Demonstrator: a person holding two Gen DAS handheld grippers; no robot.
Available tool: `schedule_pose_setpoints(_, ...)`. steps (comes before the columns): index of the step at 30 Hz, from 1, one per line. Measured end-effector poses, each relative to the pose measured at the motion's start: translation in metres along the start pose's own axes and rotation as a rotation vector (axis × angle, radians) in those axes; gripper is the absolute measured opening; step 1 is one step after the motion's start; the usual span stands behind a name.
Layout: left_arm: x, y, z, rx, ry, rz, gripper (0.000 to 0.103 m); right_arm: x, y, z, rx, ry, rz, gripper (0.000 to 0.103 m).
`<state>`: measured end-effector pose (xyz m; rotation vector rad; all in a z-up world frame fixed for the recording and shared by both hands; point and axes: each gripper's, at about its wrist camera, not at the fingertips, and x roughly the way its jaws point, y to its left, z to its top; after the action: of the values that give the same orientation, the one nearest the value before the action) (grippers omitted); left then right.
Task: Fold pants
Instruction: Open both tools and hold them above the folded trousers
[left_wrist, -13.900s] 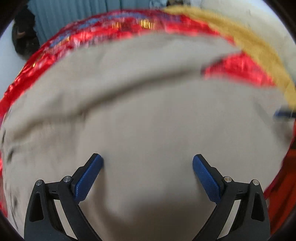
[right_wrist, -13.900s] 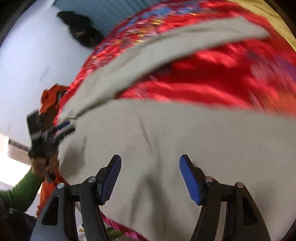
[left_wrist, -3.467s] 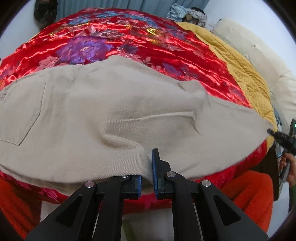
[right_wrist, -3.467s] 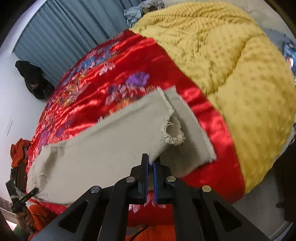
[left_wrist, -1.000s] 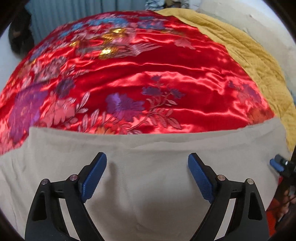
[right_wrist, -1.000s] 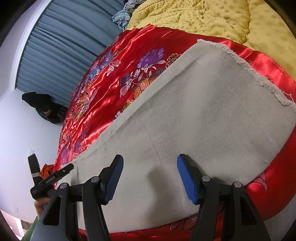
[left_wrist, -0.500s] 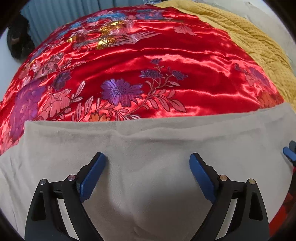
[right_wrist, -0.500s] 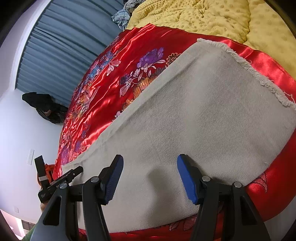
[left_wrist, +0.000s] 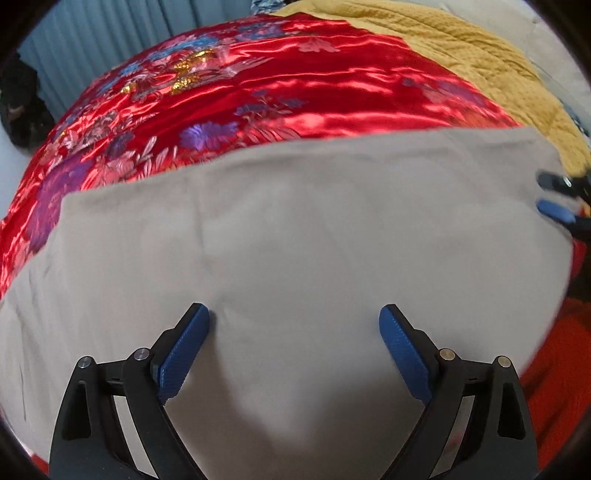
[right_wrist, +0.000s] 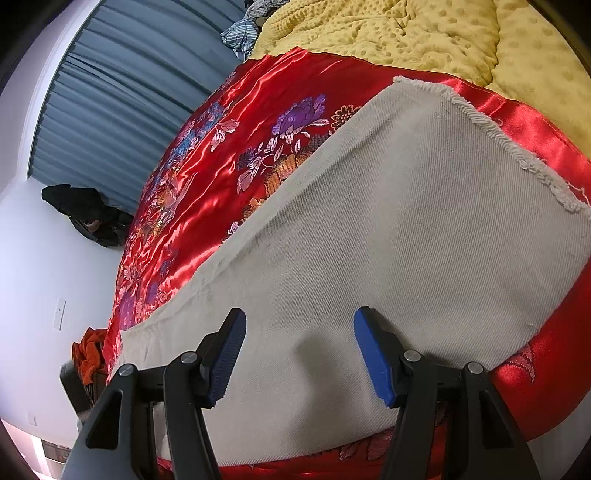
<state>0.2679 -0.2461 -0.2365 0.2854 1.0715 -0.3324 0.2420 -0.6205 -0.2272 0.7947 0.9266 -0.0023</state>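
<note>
Beige pants (left_wrist: 314, 236) lie flat along the near edge of a bed, one leg laid over the other. My left gripper (left_wrist: 293, 317) hovers open over the upper part of the pants, nothing between its blue pads. In the right wrist view the pants (right_wrist: 388, 229) end in a frayed hem (right_wrist: 517, 155) at the upper right. My right gripper (right_wrist: 299, 325) stands open just above the leg cloth and holds nothing. The right gripper's blue fingertip (left_wrist: 554, 212) shows at the right edge of the left wrist view.
A red satin cover with flowers (left_wrist: 258, 92) spreads under the pants. A yellow dotted quilt (right_wrist: 406, 33) lies beyond it. Blue-grey curtains (right_wrist: 122, 92) hang at the back, with a dark bundle (right_wrist: 85, 210) by the white wall. Orange cloth (right_wrist: 88, 354) lies at the bed's left corner.
My left gripper has slid along and lower over the pants, so the beige cloth now fills much more of its view. The right gripper has kept still. Both remain open.
</note>
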Motion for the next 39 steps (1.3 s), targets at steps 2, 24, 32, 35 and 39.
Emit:
schedule_pose_setpoints(2, -0.009, -0.006, -0.014, 0.021, -0.004, -0.008, 0.094, 0.0, 0.0, 0.0, 0.0, -0.001, 0.001, 0.061)
schedule_pose_setpoints(24, -0.053, -0.006, 0.001, 0.038, -0.001, -0.165, 0.094, 0.0, -0.002, -0.002, 0.0, -0.001, 0.009, 0.062)
schedule_pose_setpoints(32, 0.014, 0.048, 0.1, -0.121, -0.007, -0.029, 0.094, -0.002, -0.004, -0.003, 0.009, -0.004, 0.016, 0.062)
schedule_pose_setpoints(35, 0.036, 0.044, 0.105, -0.098, 0.026, 0.012, 0.094, -0.003, -0.005, -0.003, 0.011, -0.003, 0.016, 0.062)
schedule_pose_setpoints(39, 0.043, 0.026, 0.077, -0.012, 0.056, 0.033, 0.093, -0.003, -0.005, -0.003, 0.013, -0.001, 0.018, 0.062)
